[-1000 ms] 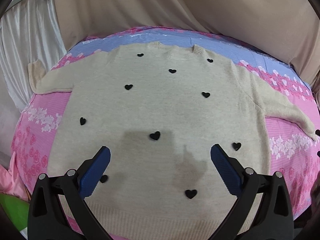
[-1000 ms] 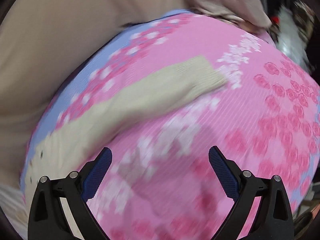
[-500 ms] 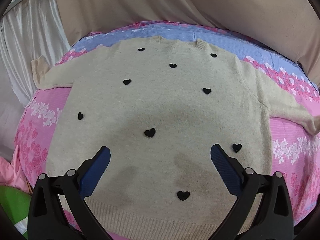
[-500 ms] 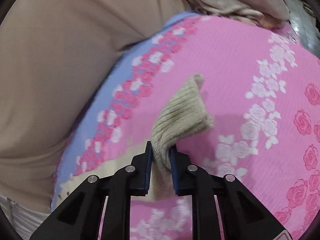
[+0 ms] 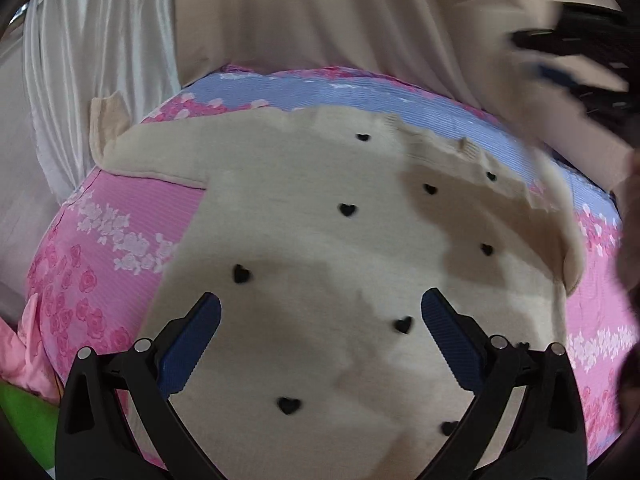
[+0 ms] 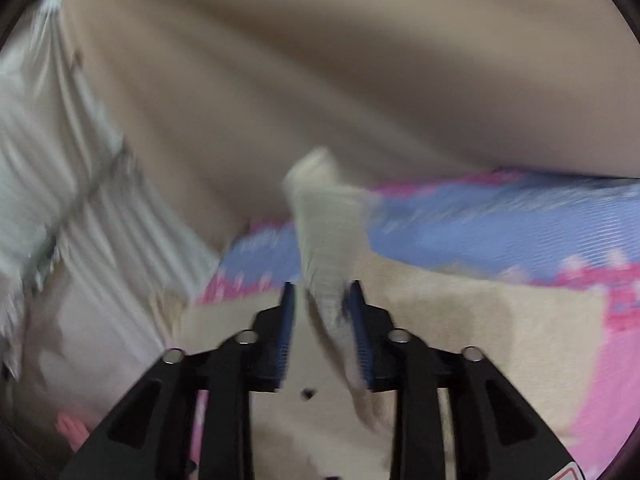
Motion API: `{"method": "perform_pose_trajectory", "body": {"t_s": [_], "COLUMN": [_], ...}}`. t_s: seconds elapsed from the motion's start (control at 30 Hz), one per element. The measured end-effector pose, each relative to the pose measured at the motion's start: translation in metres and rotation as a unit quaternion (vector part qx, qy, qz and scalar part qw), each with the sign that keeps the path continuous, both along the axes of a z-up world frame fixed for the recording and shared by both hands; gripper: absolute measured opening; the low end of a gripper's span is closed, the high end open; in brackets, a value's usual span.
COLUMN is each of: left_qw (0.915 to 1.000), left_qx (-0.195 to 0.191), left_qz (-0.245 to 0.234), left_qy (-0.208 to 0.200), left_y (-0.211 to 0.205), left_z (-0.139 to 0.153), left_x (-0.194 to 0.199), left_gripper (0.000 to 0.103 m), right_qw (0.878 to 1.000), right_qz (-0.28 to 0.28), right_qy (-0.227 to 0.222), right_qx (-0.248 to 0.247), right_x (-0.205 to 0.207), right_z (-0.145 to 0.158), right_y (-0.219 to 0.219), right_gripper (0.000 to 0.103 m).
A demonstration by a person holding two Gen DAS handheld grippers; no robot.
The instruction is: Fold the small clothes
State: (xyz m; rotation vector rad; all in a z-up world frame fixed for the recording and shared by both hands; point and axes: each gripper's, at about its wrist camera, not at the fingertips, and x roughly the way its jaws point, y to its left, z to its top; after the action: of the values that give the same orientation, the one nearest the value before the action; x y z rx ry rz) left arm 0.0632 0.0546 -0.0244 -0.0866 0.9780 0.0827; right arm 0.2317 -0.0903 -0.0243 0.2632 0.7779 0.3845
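A cream sweater with small black hearts lies flat on a pink and blue flowered bedspread. My left gripper is open and hovers over the sweater's lower body, empty. My right gripper holds the ribbed cuff of the right sleeve between its blue pads, with the jaws a little apart, lifted over the sweater's body. In the left wrist view the right gripper is a blur at the upper right, and the right sleeve is drawn up and inward. The left sleeve lies stretched out to the far left.
Beige fabric hangs behind the bed, with a white pleated curtain at the left. Pink cloth and something green lie at the bed's lower left edge.
My right gripper closed on the right sleeve's cuff, lifted it and swung it left over the sweater. The left gripper shifted slightly over the body and stayed open.
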Motion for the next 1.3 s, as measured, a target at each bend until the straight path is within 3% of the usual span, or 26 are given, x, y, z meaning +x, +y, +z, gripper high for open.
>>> {"method": "perform_pose_trajectory", "body": {"t_s": [0.07,0.13,0.23,0.33,0.4,0.5,0.57,0.6,0.63,0.67,0.7,0.73,0.77,0.83,0.93,1.07,1.17,1.3], "left_qw": [0.9999,0.9994,0.9949,0.9867,0.9827,0.984,0.9873,0.9866,0.9851,0.9854,0.9859,0.9869,0.9874,0.9891,0.9928,0.9919,0.9936,0.9954], "left_qx": [-0.012,-0.032,-0.093,-0.157,-0.18,-0.168,-0.145,-0.147,-0.153,-0.151,-0.151,-0.147,-0.145,-0.136,-0.111,-0.117,-0.096,-0.079], "left_qz": [0.003,0.006,0.015,0.014,0.012,0.021,0.034,0.031,0.027,0.036,0.042,0.044,0.043,0.034,0.023,-0.007,-0.034,-0.036], "left_qy": [0.007,0.016,0.034,0.04,0.043,0.054,0.056,0.064,0.074,0.07,0.059,0.05,0.047,0.046,0.04,0.05,0.05,0.041], "left_y": [0.018,0.037,0.059,0.063,0.056,0.041,0.034,0.03,0.03,0.032,0.034,0.035,0.035,0.03,0.022,0.0,-0.031,-0.048], "left_z": [-0.004,-0.009,-0.019,-0.028,-0.041,-0.067,-0.08,-0.086,-0.091,-0.092,-0.089,-0.086,-0.084,-0.082,-0.081,-0.083,-0.088,-0.091], "left_x": [0.008,0.018,0.048,0.086,0.118,0.159,0.177,0.184,0.19,0.193,0.193,0.194,0.195,0.197,0.196,0.189,0.181,0.177], "left_gripper": [0.098,0.098,0.098,0.098,0.098,0.097,0.074,0.048,0.033,0.029,0.017,0.014,0.014,0.012,0.01,0.01,0.01,0.011], "right_qw": [0.999,0.999,0.995,0.979,0.961,0.947,0.943,0.942,0.941,0.943,0.944,0.947,0.947,0.947,0.938,0.929,0.923,0.921], "right_qz": [0.021,0.012,-0.061,-0.149,-0.193,-0.238,-0.249,-0.254,-0.258,-0.263,-0.271,-0.273,-0.277,-0.288,-0.327,-0.354,-0.369,-0.372], "right_qy": [0.001,-0.007,0.001,0.042,0.084,0.13,0.146,0.15,0.155,0.153,0.141,0.135,0.133,0.131,0.105,0.096,0.102,0.109], "right_qx": [-0.038,-0.048,-0.077,-0.135,-0.178,-0.174,-0.163,-0.161,-0.153,-0.135,-0.122,-0.105,-0.09,-0.062,-0.044,-0.037,-0.037,-0.04], "right_x": [-0.007,-0.027,-0.058,-0.089,-0.1,-0.105,-0.1,-0.097,-0.095,-0.091,-0.088,-0.087,-0.082,-0.07,-0.076,-0.096,-0.108,-0.108], "right_z": [-0.019,-0.028,-0.045,-0.072,-0.097,-0.127,-0.145,-0.152,-0.159,-0.164,-0.165,-0.167,-0.167,-0.165,-0.148,-0.14,-0.148,-0.166], "right_y": [0.037,0.038,0.0,-0.06,-0.095,-0.136,-0.149,-0.154,-0.157,-0.16,-0.163,-0.165,-0.167,-0.18,-0.206,-0.249,-0.269,-0.286], "right_gripper": [0.038,0.04,0.054,0.057,0.058,0.058,0.058,0.058,0.058,0.058,0.058,0.054,0.035,0.013,0.008,0.006,0.006,0.007]}}
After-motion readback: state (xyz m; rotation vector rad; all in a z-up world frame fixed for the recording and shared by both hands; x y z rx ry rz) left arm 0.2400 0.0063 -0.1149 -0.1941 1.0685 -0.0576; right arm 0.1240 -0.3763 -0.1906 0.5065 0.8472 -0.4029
